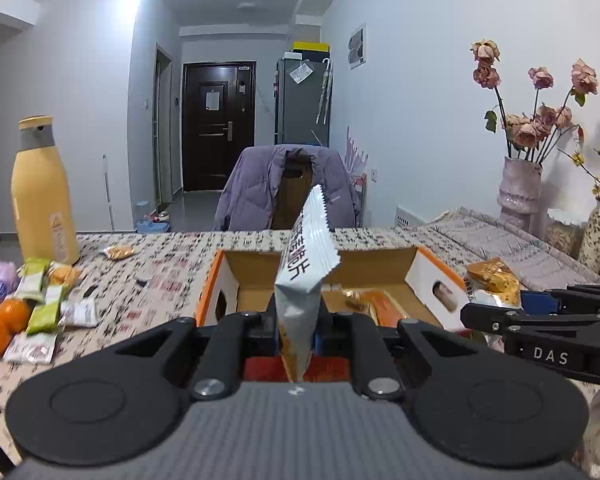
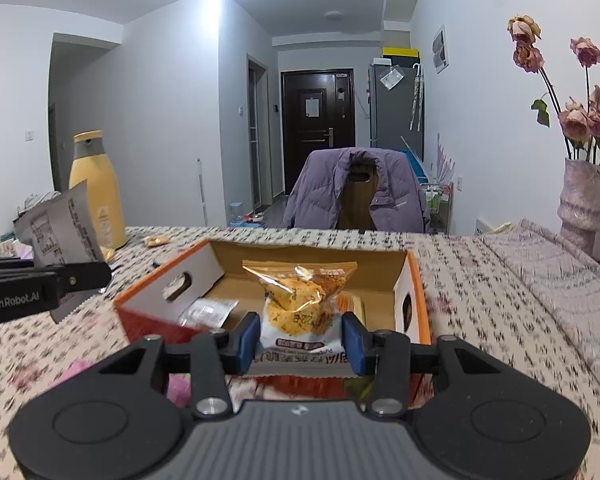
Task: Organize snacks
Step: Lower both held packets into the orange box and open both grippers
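Observation:
My left gripper [image 1: 298, 330] is shut on a silver snack packet [image 1: 306, 264] that stands upright just in front of the open orange cardboard box [image 1: 216, 280]. My right gripper [image 2: 300, 340] is shut on a clear-topped orange snack bag [image 2: 300, 300], held at the box's near edge [image 2: 148, 292]. In the left wrist view the right gripper enters from the right with that bag [image 1: 494, 282]. In the right wrist view the left gripper enters from the left with the silver packet [image 2: 60, 232]. A small packet [image 2: 206, 312] lies inside the box.
Loose green and white snack packets [image 1: 46, 304] and oranges [image 1: 2, 322] lie at the table's left. A tall yellow bottle [image 1: 42, 196] stands behind them. A small orange snack [image 1: 118, 253] lies farther back. Vases with flowers [image 1: 518, 188] stand at the right. A chair with a purple jacket [image 1: 288, 188] is behind the table.

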`<state>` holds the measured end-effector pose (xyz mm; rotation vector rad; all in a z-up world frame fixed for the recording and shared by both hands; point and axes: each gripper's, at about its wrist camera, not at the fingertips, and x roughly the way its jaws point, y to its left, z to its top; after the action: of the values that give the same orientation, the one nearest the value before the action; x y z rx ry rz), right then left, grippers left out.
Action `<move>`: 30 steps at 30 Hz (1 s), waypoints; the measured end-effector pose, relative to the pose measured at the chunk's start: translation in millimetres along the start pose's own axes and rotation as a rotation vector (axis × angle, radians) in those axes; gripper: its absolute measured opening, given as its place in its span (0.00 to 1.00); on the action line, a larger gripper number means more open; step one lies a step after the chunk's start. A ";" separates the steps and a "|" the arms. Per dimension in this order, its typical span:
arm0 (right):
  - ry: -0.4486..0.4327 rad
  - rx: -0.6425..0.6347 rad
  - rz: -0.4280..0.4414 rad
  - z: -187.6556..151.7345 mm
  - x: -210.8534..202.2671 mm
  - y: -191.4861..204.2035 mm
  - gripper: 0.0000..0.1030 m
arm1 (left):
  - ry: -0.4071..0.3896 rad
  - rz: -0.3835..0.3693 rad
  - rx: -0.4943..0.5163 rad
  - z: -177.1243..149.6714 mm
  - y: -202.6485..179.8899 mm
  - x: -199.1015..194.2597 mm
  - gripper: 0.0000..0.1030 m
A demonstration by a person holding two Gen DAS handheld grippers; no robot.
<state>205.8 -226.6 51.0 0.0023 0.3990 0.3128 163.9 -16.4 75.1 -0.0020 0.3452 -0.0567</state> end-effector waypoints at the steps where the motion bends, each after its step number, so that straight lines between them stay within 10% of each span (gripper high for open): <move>1: 0.000 -0.001 -0.002 4.6 5.7 -0.7 0.42 | -0.003 0.001 0.001 4.9 -1.1 6.4 0.14; 30: 0.081 0.063 -0.051 7.4 107.4 -30.4 0.45 | 0.103 0.087 -0.068 1.7 10.9 129.8 0.19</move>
<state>311.6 -222.9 15.0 0.0412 0.4881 0.2503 287.1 -12.8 32.7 -0.0519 0.4494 0.0411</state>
